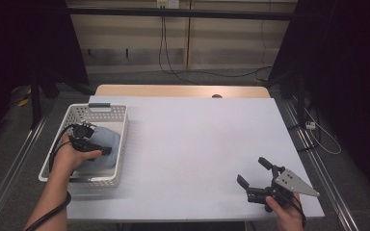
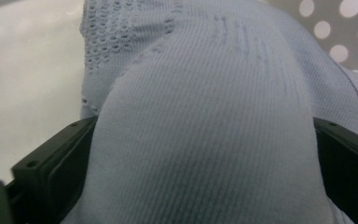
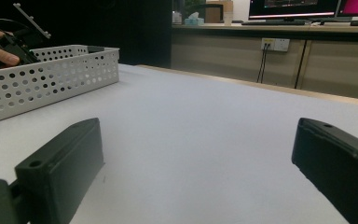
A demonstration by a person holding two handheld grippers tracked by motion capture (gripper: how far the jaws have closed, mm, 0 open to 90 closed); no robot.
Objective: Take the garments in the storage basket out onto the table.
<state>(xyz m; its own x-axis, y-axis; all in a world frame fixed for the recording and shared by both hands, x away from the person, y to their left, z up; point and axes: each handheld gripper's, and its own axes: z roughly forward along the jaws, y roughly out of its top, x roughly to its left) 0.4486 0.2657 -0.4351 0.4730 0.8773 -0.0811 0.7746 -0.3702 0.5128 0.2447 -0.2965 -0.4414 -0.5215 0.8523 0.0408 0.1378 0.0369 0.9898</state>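
Note:
A light blue knitted cloth lies bunched in a white perforated basket at the table's left. My left gripper reaches down into the basket, its jaws spread wide on either side of a bulge of the cloth, which touches both jaws. In the left gripper view the gripper straddles the fabric, with the basket wall behind. My right gripper hovers open near the table's front right, nothing between its jaws. The basket shows far off in the right gripper view.
The white table top spreads between the basket and the right gripper. A wooden strip runs along the table's far edge, with cables hanging behind it. Desks with monitors stand beyond the table.

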